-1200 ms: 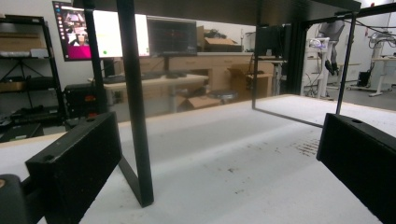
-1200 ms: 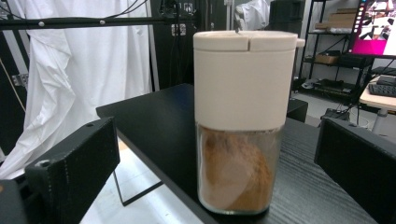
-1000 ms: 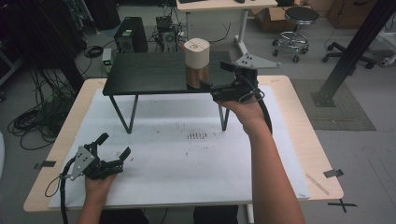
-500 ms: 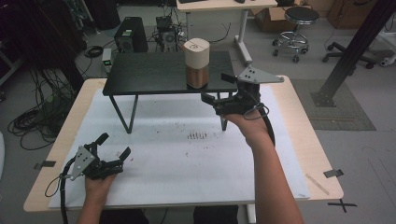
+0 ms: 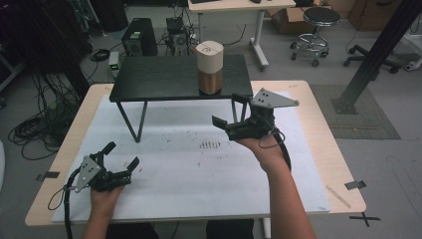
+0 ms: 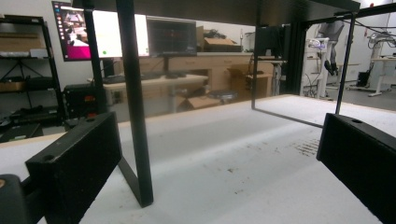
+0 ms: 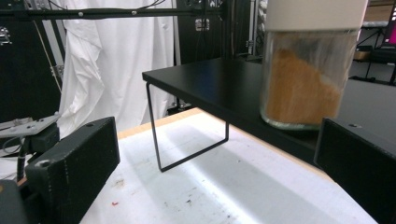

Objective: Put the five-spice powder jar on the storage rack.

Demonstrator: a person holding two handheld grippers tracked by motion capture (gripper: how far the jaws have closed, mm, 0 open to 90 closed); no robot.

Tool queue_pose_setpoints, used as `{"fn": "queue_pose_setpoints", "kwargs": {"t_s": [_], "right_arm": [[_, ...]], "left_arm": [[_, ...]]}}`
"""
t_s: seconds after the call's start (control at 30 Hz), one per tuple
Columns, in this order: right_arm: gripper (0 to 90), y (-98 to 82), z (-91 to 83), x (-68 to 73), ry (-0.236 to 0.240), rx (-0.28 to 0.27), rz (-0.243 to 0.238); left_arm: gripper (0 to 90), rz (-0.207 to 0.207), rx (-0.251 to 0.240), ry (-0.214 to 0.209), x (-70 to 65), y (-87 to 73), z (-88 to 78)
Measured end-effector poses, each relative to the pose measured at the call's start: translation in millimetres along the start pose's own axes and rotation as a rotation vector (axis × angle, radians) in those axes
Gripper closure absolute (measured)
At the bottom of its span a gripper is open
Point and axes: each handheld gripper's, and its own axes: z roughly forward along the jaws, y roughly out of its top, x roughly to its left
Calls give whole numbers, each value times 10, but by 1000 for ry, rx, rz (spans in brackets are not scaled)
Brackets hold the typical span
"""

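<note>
The jar (image 5: 209, 67) of brown powder stands upright on the black shelf (image 5: 164, 78), near its front edge, with its pale lid on. Your right tool (image 5: 233, 115) is clear of it, so the placing looks done, and what seems left is only to bring that hand away from the shelf and settle it on the table (image 5: 318, 144).

Your right tool is spread wide and holds nothing. In the right gripper view, the jar (image 7: 308, 70) sits just ahead and above, toward the tool's right jaw; the shelf's front edge (image 7: 219, 100) runs across ahead of it, and nothing lies between the jaws but the white mat (image 7: 210, 186) below. Neither jaw touches the jar or the shelf, as far as you can see there.

Your left tool (image 5: 121, 164) rests low on the white mat, well apart from the jar, which is far ahead of it and off to its right. It is also wide open and empty. In the left gripper view, the shelf's thin black leg (image 6: 135, 112) stands just ahead between the jaws, nearer the left one, without touching either.

I judge the jar stable where it stands: it is seated flat, not tilted, though close to the shelf's edge.
</note>
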Motion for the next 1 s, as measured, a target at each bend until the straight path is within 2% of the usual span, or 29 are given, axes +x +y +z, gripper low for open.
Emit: {"fn": "queue_pose_setpoints", "kwargs": {"t_s": [0.47,1.0], "right_arm": [[0,-366,-99,21,-3,6,42],[0,-523,-125,27,-16,-2,49]], "left_arm": [[5,0,0,0,0,0,0],[5,1,-2,-2,-2,0,-1]]}}
